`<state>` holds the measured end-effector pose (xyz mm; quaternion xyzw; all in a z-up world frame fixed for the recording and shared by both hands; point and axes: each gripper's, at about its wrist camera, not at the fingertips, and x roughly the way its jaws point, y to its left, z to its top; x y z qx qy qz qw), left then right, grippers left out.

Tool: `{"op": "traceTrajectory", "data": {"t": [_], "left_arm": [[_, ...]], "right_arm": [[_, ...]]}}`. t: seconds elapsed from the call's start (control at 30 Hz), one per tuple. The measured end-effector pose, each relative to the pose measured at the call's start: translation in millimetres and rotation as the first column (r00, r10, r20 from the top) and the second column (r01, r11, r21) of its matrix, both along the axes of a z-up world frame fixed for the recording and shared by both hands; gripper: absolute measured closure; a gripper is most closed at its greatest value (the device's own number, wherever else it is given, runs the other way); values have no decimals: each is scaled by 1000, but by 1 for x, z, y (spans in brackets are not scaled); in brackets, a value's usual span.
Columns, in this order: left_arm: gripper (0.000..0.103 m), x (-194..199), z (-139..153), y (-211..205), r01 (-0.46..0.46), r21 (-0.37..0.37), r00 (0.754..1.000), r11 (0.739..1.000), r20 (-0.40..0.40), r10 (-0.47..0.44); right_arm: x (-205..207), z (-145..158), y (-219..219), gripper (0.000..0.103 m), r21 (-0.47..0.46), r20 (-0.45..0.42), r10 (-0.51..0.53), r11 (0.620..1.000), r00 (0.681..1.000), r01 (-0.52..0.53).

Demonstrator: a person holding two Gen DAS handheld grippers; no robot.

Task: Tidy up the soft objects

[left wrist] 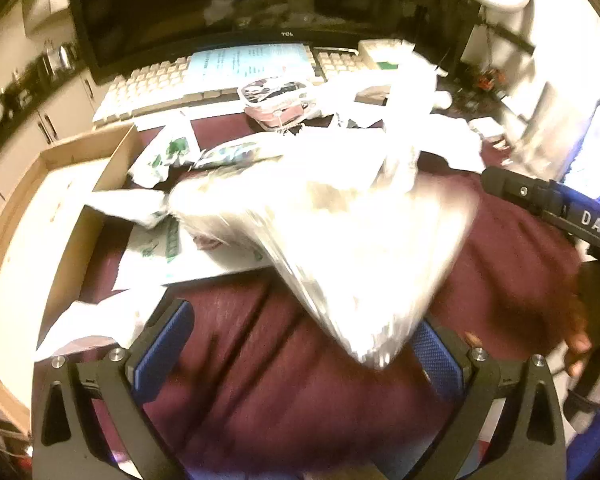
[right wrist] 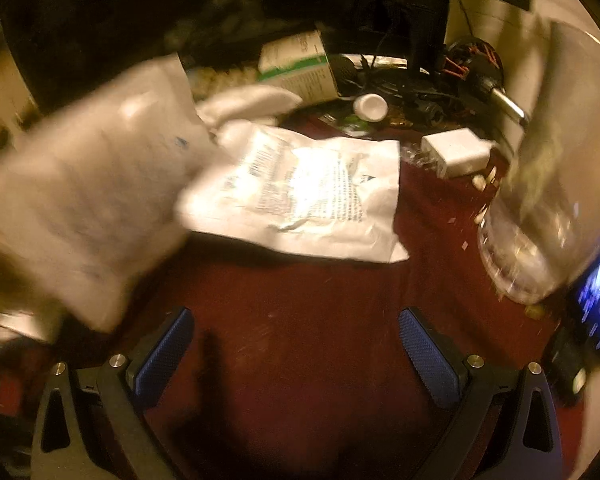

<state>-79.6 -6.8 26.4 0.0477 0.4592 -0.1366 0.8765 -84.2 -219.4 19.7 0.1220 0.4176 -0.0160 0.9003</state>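
Both tongs spread wide, nothing pinched. Left gripper [left wrist: 300, 352] low over the maroon cloth [left wrist: 300, 400] that covers the desk; right gripper [right wrist: 296, 352] likewise, over a bare patch of cloth.

A white soft packet [left wrist: 340, 248], heavily blurred, fills the middle of the left view. Its lower corner overlaps the left gripper's right pad [left wrist: 440, 360], but no jaw closes on it; cannot tell whether it is airborne or resting. In the right view it shows at the left edge, also smeared. A second, flat printed pouch [right wrist: 312, 196] lies on the cloth toward the back of the desk. More white and green wrappers [left wrist: 160, 160] sit near the desk's left edge, beside an open cardboard box [left wrist: 60, 208].

Risks, as judged:
- The blurred packet is unheld; if loose it may land short of the box or slide off the cloth.
- Slick plastic may slip from the pads on a shallow pinch.
- A clear plastic container [right wrist: 516, 264] stands at the right edge; a sweep toward the pouch could knock it over.
- Small clutter, a white charger block [right wrist: 456, 152] and cables, lies close behind the pouch.

Surface: wrinkled cloth, crumb-specked. Room dim, warm light; monitor [left wrist: 220, 0] and keyboard [left wrist: 148, 88] along the back edge.
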Motion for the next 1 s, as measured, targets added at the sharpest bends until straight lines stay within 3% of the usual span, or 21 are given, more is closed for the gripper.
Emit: {"op": "traceTrajectory", "data": {"t": [0.13,0.37,0.53,0.7,1.0], "left_arm": [[0,-14,14,32,0,-55,1000,998,-13,-1],[0,-25,16,63,-34,-34,999,999,-11,34],[0,-27,17,78,-49,-136,996,989,-77,38],[0,-26,31,80,-70,-198,996,978,-77,55],[0,3,41,55,-104,-195,994,975,-49,97]], "right_arm": [[-31,25,0,0,19,90,-14,1000,996,12],[-54,47,23,0,38,145,40,998,989,-46],[-60,49,42,0,23,151,97,995,984,-102],[-58,49,45,0,26,150,103,994,983,-108],[-44,68,41,4,78,186,96,991,978,-112]]}}
